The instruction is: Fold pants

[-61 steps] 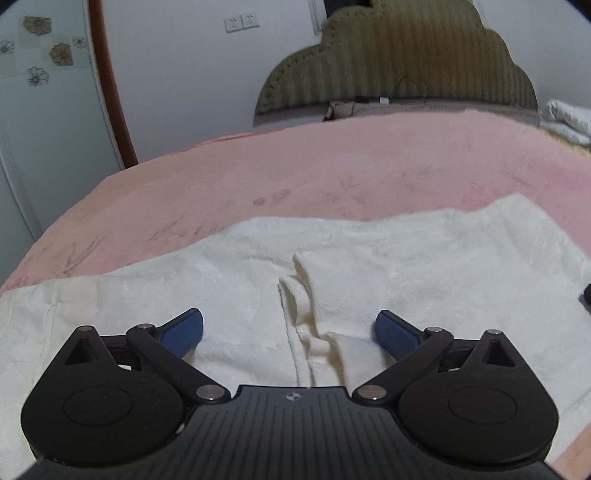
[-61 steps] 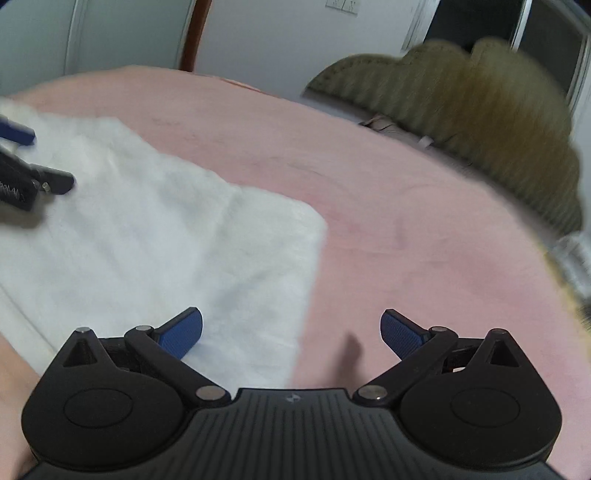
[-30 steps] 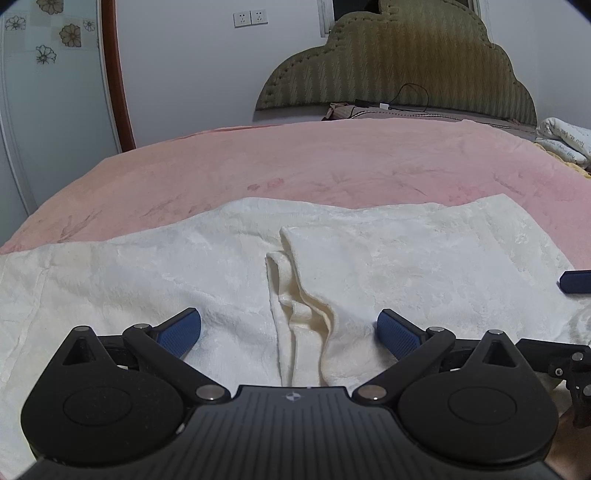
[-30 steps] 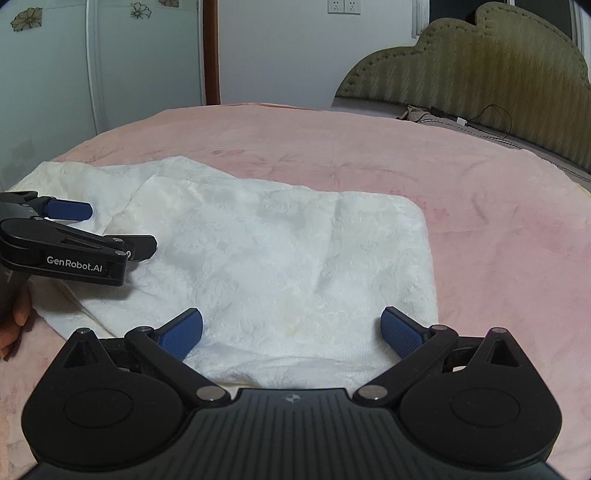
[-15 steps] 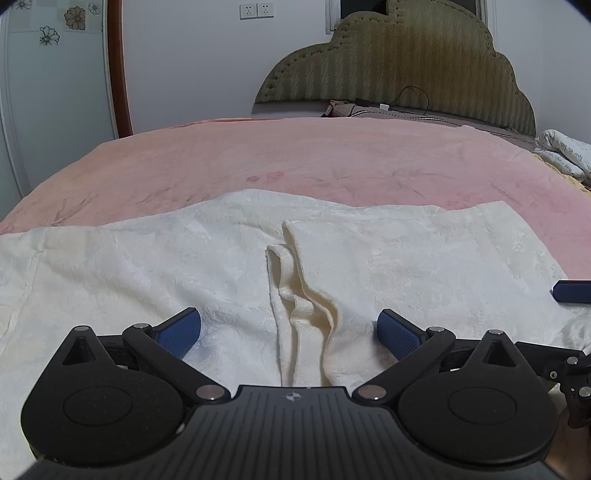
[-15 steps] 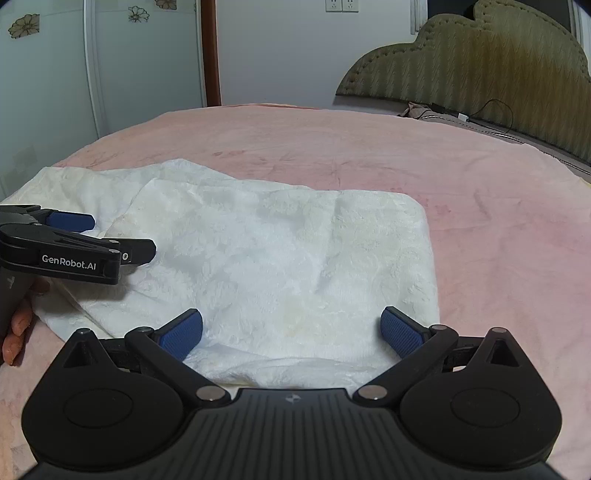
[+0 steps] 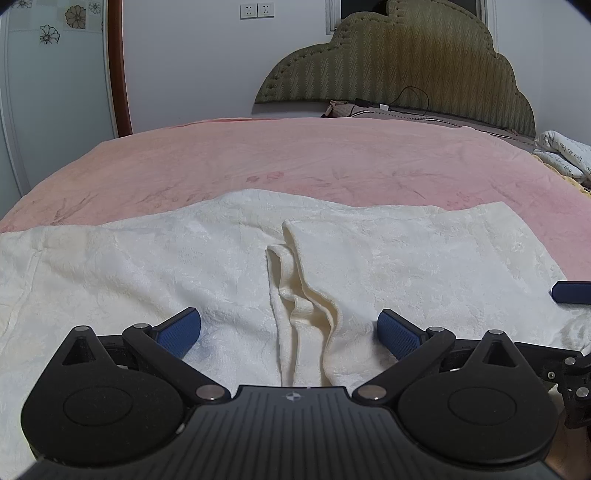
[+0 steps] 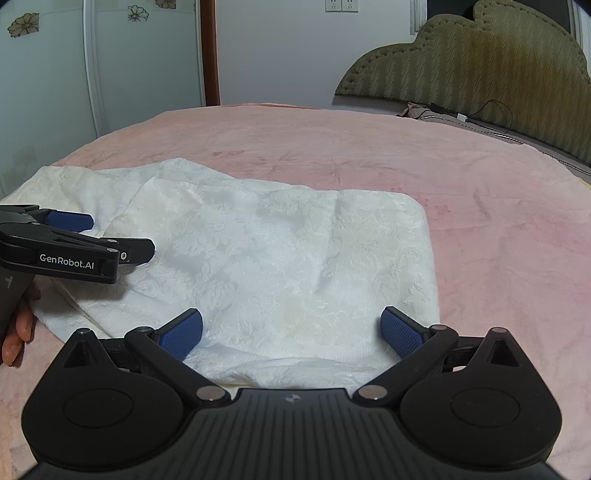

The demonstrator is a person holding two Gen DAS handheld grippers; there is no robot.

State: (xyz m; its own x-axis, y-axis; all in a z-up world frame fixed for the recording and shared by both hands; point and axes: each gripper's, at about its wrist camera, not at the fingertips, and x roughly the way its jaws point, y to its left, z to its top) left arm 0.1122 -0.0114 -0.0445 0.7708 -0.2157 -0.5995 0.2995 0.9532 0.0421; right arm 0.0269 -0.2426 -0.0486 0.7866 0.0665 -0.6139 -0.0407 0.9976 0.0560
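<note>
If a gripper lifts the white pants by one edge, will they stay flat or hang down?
The white pants would probably droop: they already bunch into soft ridges near the middle. They look fairly thick and textured, so likely not slippery on the pink blanket.

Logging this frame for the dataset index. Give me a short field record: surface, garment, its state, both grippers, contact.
surface: pink bed cover
garment: white pants, spread flat on the bed cover
state: partly folded; a bunched ridge of cloth runs down the middle in the left wrist view
left gripper: open, low over the ridge, nothing held
right gripper: open, low over the pants' near edge, nothing held
contact: cannot tell whether the fingers touch the cloth
background: headboard, wall sockets
</note>
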